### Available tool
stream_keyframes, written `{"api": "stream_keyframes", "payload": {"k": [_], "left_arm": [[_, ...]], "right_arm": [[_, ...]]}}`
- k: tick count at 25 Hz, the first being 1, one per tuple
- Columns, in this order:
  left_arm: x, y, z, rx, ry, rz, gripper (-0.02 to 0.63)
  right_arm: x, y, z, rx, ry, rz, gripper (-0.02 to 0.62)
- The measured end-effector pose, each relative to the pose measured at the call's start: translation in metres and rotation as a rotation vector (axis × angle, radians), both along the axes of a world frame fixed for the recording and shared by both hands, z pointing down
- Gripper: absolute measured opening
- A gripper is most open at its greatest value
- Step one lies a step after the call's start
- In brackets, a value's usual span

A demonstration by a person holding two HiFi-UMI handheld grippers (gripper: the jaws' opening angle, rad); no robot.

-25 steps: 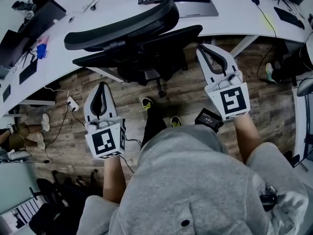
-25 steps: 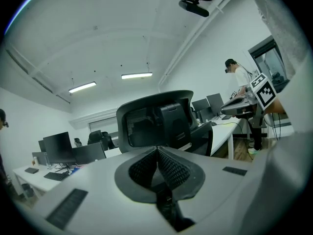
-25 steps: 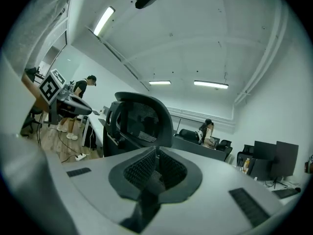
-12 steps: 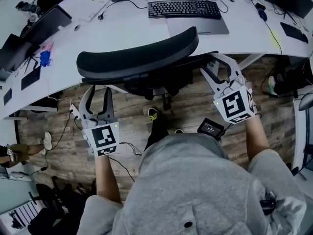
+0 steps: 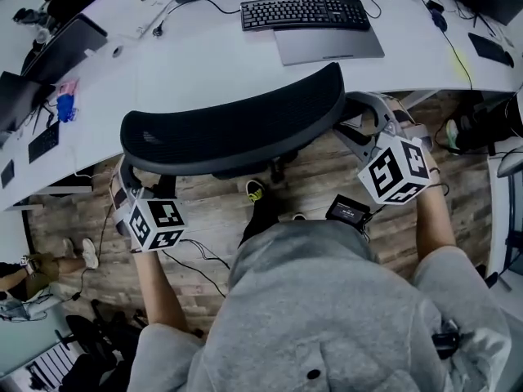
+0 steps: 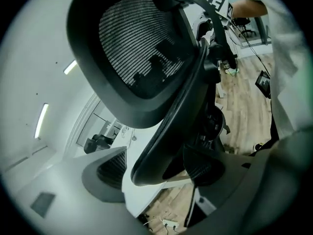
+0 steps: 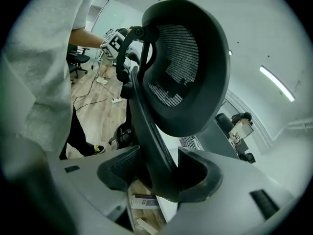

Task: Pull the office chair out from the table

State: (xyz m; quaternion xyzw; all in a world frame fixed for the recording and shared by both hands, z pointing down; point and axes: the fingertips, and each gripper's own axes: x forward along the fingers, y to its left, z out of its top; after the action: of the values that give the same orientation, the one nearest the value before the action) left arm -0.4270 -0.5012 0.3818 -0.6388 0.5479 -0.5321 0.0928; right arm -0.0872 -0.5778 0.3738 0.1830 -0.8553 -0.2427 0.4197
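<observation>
The office chair (image 5: 237, 129) stands close against the near edge of the white bench (image 5: 204, 64), in line with the keyboard (image 5: 304, 12), its mesh back turned toward the person. The left claw (image 6: 155, 169) is opening, its jaws straddling the left rim of the chair back (bench shows through a gap beside the rim, so nothing is gripped). The right claw (image 7: 160, 173) is opening too, set around the right rim without clamping it.

Place: an office.
Worktop: a long, white, curved worktop (image 5: 204, 72) with a keyboard (image 5: 304, 13) on it.
Seating: a black mesh office chair (image 5: 237, 129).
Ceiling: strip lights (image 6: 42, 120) overhead.
Floor: wood-plank floor (image 5: 310, 178).
</observation>
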Motion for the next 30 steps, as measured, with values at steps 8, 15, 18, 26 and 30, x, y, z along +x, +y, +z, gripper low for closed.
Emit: {"api": "stream_keyframes", "payload": {"k": [8, 15, 18, 26, 30], "left_arm": [[0.000, -0.026, 0.024, -0.089, -0.046, 0.079, 0.345], [-0.002, -0.036, 0.040, -0.132, -0.241, 0.186, 0.314], [-0.003, -0.035, 0.036, -0.141, -0.295, 0.220, 0.231], [-0.017, -0.019, 0.058, -0.182, -0.319, 0.210, 0.176], [-0.010, -0.014, 0.053, -0.196, -0.328, 0.201, 0.170]], "right_arm": [[-0.005, -0.010, 0.020, -0.033, 0.166, -0.057, 0.230], [-0.017, -0.030, 0.050, 0.108, 0.334, -0.056, 0.151], [-0.016, -0.030, 0.049, 0.119, 0.340, -0.051, 0.143], [-0.013, -0.025, 0.051, 0.130, 0.355, -0.040, 0.133], [-0.009, -0.022, 0.052, 0.132, 0.356, -0.042, 0.133]]}}
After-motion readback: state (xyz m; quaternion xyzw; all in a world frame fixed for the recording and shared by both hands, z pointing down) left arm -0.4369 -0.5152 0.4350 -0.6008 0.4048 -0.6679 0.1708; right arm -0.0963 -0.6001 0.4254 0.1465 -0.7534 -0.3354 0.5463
